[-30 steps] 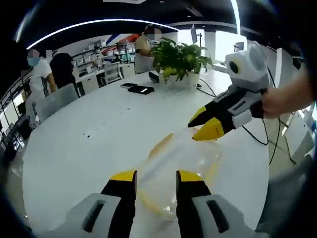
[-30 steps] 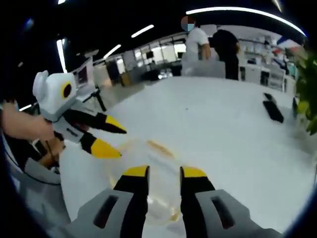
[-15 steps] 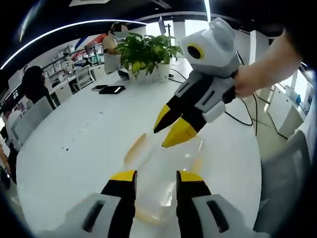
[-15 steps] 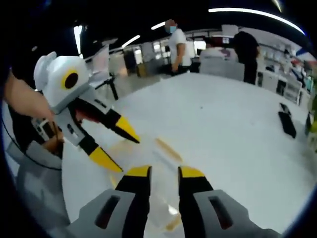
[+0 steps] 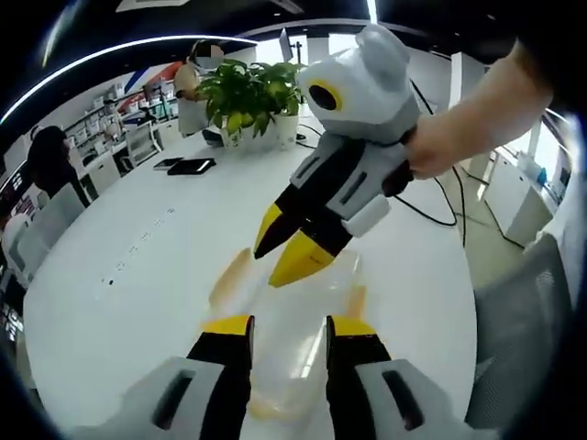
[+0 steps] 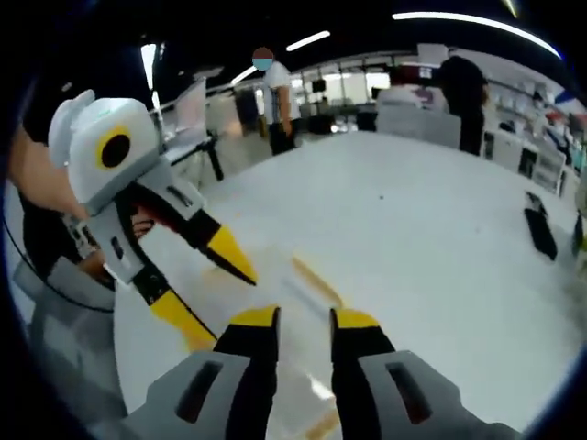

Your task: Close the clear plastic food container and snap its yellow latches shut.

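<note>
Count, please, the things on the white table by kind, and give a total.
Clear plastic food container: 1
Potted plant: 1
Dark flat devices: 2
Total: 4

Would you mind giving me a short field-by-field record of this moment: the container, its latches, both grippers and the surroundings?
container: clear plastic food container lying on the white table
latches: yellow latches, one along the far side, one at the near edge; whether snapped cannot be told
left gripper: jaws apart, over the container
right gripper: jaws apart, tips just above the container
background: potted plant, dark flat items on the table, people standing
</note>
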A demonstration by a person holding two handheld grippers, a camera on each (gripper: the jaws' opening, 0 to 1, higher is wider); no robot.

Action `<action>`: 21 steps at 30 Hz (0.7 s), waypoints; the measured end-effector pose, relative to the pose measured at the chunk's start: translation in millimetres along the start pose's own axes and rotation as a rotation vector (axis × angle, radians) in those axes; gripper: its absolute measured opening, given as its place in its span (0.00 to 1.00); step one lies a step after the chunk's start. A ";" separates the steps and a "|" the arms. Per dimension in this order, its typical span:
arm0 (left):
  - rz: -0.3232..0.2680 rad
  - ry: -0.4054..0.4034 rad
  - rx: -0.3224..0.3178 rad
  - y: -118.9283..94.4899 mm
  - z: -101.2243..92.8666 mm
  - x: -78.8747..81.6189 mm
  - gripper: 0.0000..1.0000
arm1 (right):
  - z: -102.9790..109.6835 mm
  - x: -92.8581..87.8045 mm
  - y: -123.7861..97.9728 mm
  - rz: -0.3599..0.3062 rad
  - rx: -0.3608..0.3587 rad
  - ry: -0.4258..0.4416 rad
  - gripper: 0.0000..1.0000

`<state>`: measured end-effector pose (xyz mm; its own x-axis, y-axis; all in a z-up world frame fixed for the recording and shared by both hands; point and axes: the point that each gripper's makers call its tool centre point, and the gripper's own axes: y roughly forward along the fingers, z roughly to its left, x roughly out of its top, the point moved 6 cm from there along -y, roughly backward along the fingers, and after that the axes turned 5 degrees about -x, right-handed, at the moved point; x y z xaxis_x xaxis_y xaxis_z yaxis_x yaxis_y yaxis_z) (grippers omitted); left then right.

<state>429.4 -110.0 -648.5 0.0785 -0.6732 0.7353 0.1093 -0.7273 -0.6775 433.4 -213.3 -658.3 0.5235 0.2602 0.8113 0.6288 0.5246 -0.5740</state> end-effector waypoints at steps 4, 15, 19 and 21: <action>-0.003 0.007 -0.020 0.0 -5.0 2.8 0.25 | 0.6 0.5 2.1 0.006 0.009 -0.017 0.20; 0.005 0.067 -0.033 0.1 -16.1 9.1 0.27 | 1.3 6.3 4.4 0.010 0.022 -0.050 0.23; 0.017 0.112 -0.036 1.1 -19.9 9.4 0.28 | 0.9 7.8 5.0 0.017 0.029 -0.066 0.23; 0.020 0.135 -0.035 1.1 -21.4 9.5 0.29 | 0.4 8.9 5.5 0.022 0.036 -0.085 0.24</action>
<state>409.1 -120.0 -642.6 -0.0542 -0.6975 0.7146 0.0738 -0.7165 -0.6937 441.4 -207.8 -654.1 0.4857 0.3391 0.8057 0.5957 0.5461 -0.5890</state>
